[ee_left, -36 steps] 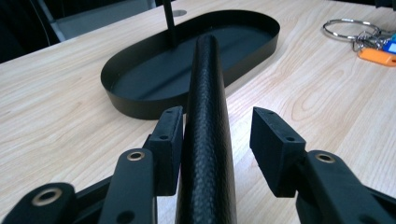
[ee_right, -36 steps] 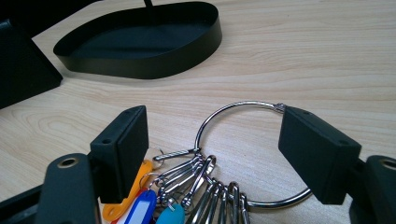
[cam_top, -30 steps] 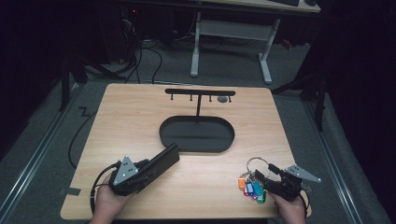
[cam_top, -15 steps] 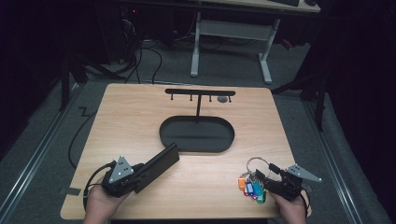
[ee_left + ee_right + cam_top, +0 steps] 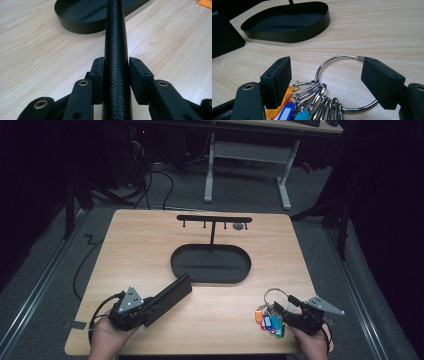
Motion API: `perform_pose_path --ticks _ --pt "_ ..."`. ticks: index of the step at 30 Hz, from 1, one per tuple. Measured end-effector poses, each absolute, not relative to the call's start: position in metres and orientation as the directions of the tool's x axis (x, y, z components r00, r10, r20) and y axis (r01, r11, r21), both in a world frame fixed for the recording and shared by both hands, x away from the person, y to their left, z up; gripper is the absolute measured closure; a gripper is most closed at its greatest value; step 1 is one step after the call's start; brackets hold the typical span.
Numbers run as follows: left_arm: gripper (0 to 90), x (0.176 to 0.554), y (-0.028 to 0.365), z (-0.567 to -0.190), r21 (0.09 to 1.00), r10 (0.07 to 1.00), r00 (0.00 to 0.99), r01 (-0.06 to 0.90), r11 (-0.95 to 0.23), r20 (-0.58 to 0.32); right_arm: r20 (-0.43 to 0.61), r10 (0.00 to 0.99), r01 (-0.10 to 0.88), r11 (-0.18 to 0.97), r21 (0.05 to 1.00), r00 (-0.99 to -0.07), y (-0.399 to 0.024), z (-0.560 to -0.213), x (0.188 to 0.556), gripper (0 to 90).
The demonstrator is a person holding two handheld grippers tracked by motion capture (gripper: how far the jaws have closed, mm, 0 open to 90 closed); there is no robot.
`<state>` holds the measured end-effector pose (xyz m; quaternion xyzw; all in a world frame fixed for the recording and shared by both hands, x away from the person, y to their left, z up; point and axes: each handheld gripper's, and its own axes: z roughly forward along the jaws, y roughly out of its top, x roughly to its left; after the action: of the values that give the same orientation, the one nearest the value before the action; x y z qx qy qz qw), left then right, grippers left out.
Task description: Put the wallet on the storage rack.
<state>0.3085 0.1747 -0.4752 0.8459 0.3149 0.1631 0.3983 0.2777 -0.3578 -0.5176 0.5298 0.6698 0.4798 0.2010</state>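
Note:
My left gripper (image 5: 147, 309) sits near the table's front left, shut on a flat black leather-textured wallet (image 5: 170, 296) that points toward the black oval tray (image 5: 240, 272). In the left gripper view, both pads clamp the wallet's (image 5: 116, 50) narrow edge at my left gripper (image 5: 117, 72). At the front right, my right gripper (image 5: 282, 312) is open. Its jaws stand on either side of a steel key ring (image 5: 337, 58) lying on the table, at my right gripper (image 5: 329, 77). Several coloured tags (image 5: 269, 322) hang from that ring.
A thin black T-shaped hook rack (image 5: 214, 218) rises from the tray's far side, with a small grey disc (image 5: 239, 226) beside it. The tray wall (image 5: 287, 37) lies ahead of the right gripper. The light wooden table (image 5: 140, 250) ends just behind both hands.
The left hand has shifted slightly along the front edge with the wallet still clamped. The right gripper and the keys have stayed put.

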Motion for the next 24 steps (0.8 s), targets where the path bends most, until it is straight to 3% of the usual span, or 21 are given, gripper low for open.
perform_pose_path --ticks 17,24 --pt "74.0 0.305 0.169 -0.47 0.771 0.659 0.75 0.384 -0.508 0.061 0.239 0.902 0.515 -0.022 0.857 -0.359 -0.359 -0.518 0.278 24.7" --pt "74.2 0.298 0.168 -0.464 0.798 0.641 0.754 0.296 -0.525 0.142 0.237 0.903 0.515 -0.02 0.857 -0.359 -0.359 -0.518 0.278 24.7"
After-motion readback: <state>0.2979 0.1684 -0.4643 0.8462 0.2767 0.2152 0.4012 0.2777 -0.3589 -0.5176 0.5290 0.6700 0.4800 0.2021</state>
